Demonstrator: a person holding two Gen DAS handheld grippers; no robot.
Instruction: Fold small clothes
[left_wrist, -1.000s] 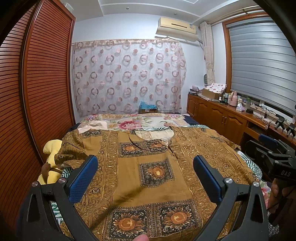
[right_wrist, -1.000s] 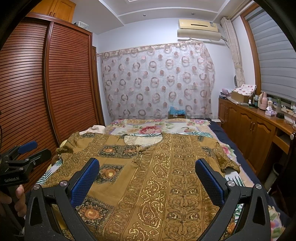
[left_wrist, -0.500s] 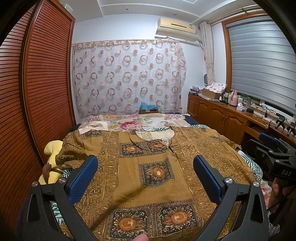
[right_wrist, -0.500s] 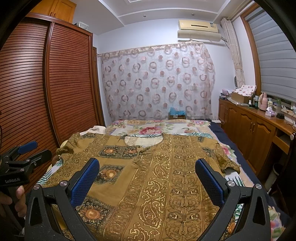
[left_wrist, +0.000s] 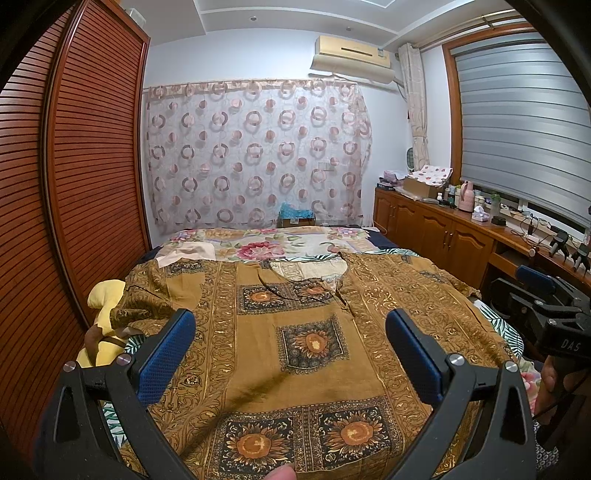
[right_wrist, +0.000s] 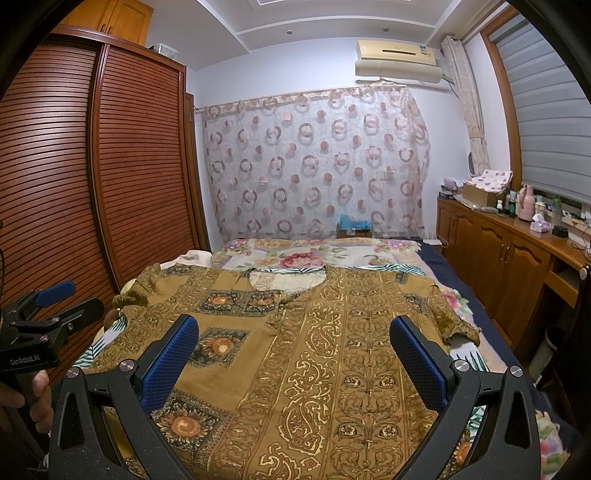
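The big brown shirt with gold and sunflower patterns (left_wrist: 295, 332) lies flat on the flowery bed (left_wrist: 258, 243), ready to fold; the left claw (left_wrist: 291, 354) and the right claw (right_wrist: 295, 362) hover wide, holding nothing.

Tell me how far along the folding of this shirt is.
Barely started. Done: the shirt lies spread flat on the bed, neckline at the far end. In hand: nothing; the left tool and right tool are both open above the cloth, gripping nothing. Left: every fold, as both sleeves lie out to the sides.
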